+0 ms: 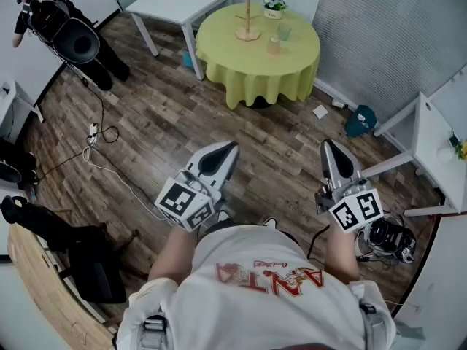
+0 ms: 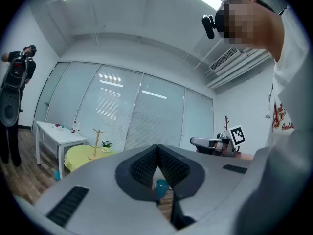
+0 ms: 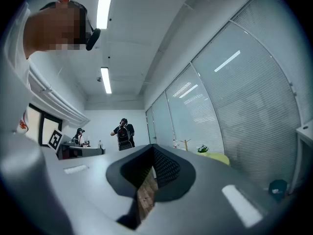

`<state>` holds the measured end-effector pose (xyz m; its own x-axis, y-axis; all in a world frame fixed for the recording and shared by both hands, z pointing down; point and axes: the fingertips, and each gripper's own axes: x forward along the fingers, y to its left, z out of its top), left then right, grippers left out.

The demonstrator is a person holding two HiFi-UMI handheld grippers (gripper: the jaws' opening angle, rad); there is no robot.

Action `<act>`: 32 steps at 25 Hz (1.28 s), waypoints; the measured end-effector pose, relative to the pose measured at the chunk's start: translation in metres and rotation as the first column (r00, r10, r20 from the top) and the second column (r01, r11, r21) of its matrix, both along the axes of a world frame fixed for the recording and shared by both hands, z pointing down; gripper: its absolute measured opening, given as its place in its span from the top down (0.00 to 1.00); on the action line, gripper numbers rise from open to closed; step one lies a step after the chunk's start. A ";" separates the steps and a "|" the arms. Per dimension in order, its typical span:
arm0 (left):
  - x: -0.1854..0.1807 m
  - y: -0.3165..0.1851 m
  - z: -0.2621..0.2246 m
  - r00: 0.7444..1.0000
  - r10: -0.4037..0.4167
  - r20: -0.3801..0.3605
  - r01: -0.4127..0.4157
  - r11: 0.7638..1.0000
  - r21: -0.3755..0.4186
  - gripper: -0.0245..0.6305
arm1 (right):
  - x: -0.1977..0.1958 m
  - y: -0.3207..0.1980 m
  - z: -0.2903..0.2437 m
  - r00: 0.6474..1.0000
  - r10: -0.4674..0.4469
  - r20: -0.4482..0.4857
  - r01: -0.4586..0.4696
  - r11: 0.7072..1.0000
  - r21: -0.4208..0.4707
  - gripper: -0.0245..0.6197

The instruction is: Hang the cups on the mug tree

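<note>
A wooden mug tree [image 1: 248,19] stands on the round table with a yellow-green cloth [image 1: 241,64], far ahead of me. A pale green cup [image 1: 284,31] and a tan cup [image 1: 273,46] stand on the cloth to its right. My left gripper [image 1: 233,146] and right gripper [image 1: 326,144] are held level at waist height over the wooden floor, far from the table. Both are shut with nothing in them. The left gripper view shows its shut tips [image 2: 157,148] and the distant mug tree [image 2: 98,143]. The right gripper view shows its tips [image 3: 152,147] touching and the mug tree [image 3: 186,143] small.
A small potted plant [image 1: 274,6] stands behind the cups. A white table [image 1: 182,0] is left of the round one, another white table [image 1: 436,148] at the right. A person in black [image 1: 69,31] stands far left. A cable [image 1: 109,170] and a teal bag [image 1: 360,120] lie on the floor.
</note>
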<state>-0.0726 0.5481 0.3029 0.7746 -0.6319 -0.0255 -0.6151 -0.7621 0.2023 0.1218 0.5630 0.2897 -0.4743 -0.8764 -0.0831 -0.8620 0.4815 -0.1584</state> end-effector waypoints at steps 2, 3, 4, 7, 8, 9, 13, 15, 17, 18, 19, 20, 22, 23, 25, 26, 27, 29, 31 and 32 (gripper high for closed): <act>-0.001 -0.002 0.000 1.000 -0.001 0.001 0.001 1.000 -0.003 0.95 | 0.000 -0.003 0.001 1.000 -0.001 0.007 0.001 1.000 -0.005 0.96; -0.002 -0.002 0.000 1.000 -0.001 0.001 0.001 1.000 -0.003 0.95 | 0.000 -0.004 0.001 1.000 -0.001 0.010 0.001 1.000 -0.007 0.96; -0.002 -0.003 0.001 1.000 0.000 0.000 0.000 1.000 -0.004 0.95 | 0.000 -0.005 0.001 1.000 0.000 0.011 0.000 1.000 -0.007 0.96; -0.003 -0.004 0.004 1.000 0.004 -0.006 -0.004 1.000 -0.004 0.95 | -0.001 -0.007 0.002 1.000 0.002 0.011 -0.002 1.000 -0.010 0.96; -0.004 -0.004 0.004 1.000 0.004 -0.007 -0.004 1.000 -0.005 0.95 | -0.002 -0.007 0.003 1.000 -0.003 0.015 0.003 1.000 -0.014 0.96; -0.004 -0.004 0.005 1.000 0.004 -0.008 -0.004 1.000 -0.006 0.95 | -0.004 -0.007 0.004 1.000 -0.013 0.024 0.014 1.000 -0.018 0.96; -0.009 -0.006 0.008 1.000 0.003 -0.017 -0.003 1.000 -0.008 0.95 | -0.014 -0.009 0.007 0.997 -0.053 0.064 0.055 0.998 -0.031 0.96; -0.012 -0.007 0.009 1.000 0.003 -0.017 -0.003 1.000 -0.010 0.95 | -0.016 -0.013 0.009 0.997 -0.043 0.068 0.046 0.998 -0.041 0.96; -0.016 -0.008 0.009 1.000 0.003 -0.018 -0.003 1.000 -0.011 0.95 | -0.017 -0.018 0.012 0.997 -0.028 0.072 0.032 0.998 -0.055 0.96; -0.020 -0.009 0.009 1.000 0.001 -0.018 -0.001 1.000 -0.011 0.95 | -0.018 -0.020 0.013 0.997 -0.022 0.075 0.027 0.998 -0.062 0.96; -0.023 -0.010 0.010 1.000 -0.001 -0.017 0.001 1.000 -0.012 0.95 | -0.020 -0.022 0.014 0.997 -0.018 0.077 0.023 0.997 -0.068 0.96; -0.027 -0.010 0.009 1.000 -0.004 -0.015 0.004 1.000 -0.014 0.95 | -0.023 -0.024 0.015 0.997 -0.015 0.077 0.021 0.997 -0.074 0.96; -0.035 -0.012 0.009 1.000 -0.010 -0.015 0.009 1.000 -0.020 0.95 | -0.030 -0.027 0.017 0.997 -0.016 0.075 0.022 0.996 -0.082 0.96; -0.040 -0.013 0.009 1.000 -0.012 -0.020 0.012 1.000 -0.021 0.95 | -0.035 -0.029 0.018 0.997 -0.018 0.075 0.025 0.996 -0.086 0.96; -0.051 -0.015 0.011 0.999 -0.018 -0.031 0.017 1.000 -0.025 0.95 | -0.047 -0.033 0.019 0.997 -0.027 0.075 0.034 0.995 -0.094 0.96; -0.058 -0.016 0.012 0.999 -0.021 -0.033 0.020 0.999 -0.028 0.95 | -0.054 -0.035 0.020 0.997 -0.031 0.075 0.038 0.995 -0.097 0.96; -0.064 -0.017 0.012 0.999 -0.023 -0.035 0.022 0.999 -0.031 0.95 | -0.060 -0.038 0.021 0.997 -0.034 0.076 0.042 0.994 -0.100 0.96; -0.078 -0.021 0.014 0.999 -0.028 -0.039 0.026 0.999 -0.035 0.95 | -0.074 -0.044 0.023 0.996 -0.038 0.079 0.047 0.993 -0.109 0.96; -0.094 -0.026 0.018 0.999 -0.031 -0.041 0.029 0.999 -0.039 0.95 | -0.090 -0.051 0.025 0.996 -0.039 0.081 0.048 0.992 -0.117 0.96; -0.102 -0.028 0.019 0.999 -0.032 -0.040 0.030 0.999 -0.042 0.95 | -0.098 -0.054 0.026 0.996 -0.040 0.080 0.050 0.992 -0.119 0.96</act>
<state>-0.1745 0.5203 0.3222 0.7537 -0.6565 -0.0302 -0.6286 -0.7336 0.2583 0.0239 0.5092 0.3158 -0.5097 -0.8602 -0.0158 -0.8227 0.4927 -0.2836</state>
